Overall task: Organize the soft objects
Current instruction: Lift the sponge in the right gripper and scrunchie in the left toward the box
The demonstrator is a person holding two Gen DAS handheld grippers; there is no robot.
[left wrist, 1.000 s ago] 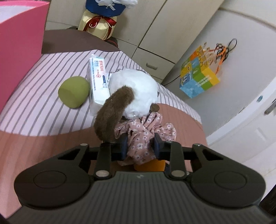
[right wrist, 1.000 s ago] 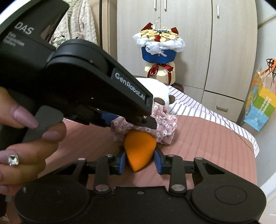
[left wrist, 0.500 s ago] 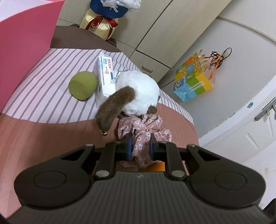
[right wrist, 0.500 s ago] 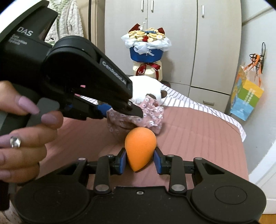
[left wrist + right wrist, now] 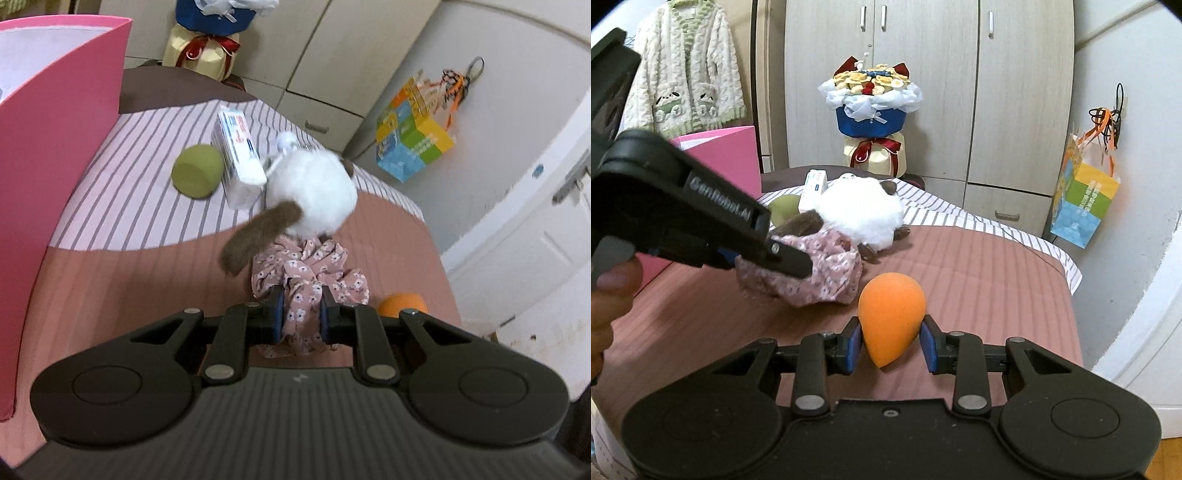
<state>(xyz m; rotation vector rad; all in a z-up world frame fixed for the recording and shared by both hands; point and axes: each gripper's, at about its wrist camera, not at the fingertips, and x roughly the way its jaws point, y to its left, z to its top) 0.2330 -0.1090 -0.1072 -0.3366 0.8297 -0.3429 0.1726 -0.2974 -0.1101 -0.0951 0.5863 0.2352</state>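
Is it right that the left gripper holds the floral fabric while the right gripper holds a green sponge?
Not quite: the sponge in the right gripper is orange, as the right wrist view shows. The left gripper does hold the floral fabric.

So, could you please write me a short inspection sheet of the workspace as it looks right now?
Surface: bed with pink-brown cover and a striped section behind.
Job's things: floral scrunchie in the left tool; orange sponge in the right tool; white plush toy, green sponge and tissue pack lying on the stripes.
Clutter: pink box at the bed's left edge.
Grippers: left tool shut on the scrunchie; right tool shut on the orange sponge.
Cables: nothing seen.
Surroundings: wardrobe, bouquet, colourful bag hanging on the wall, knitted cardigan.
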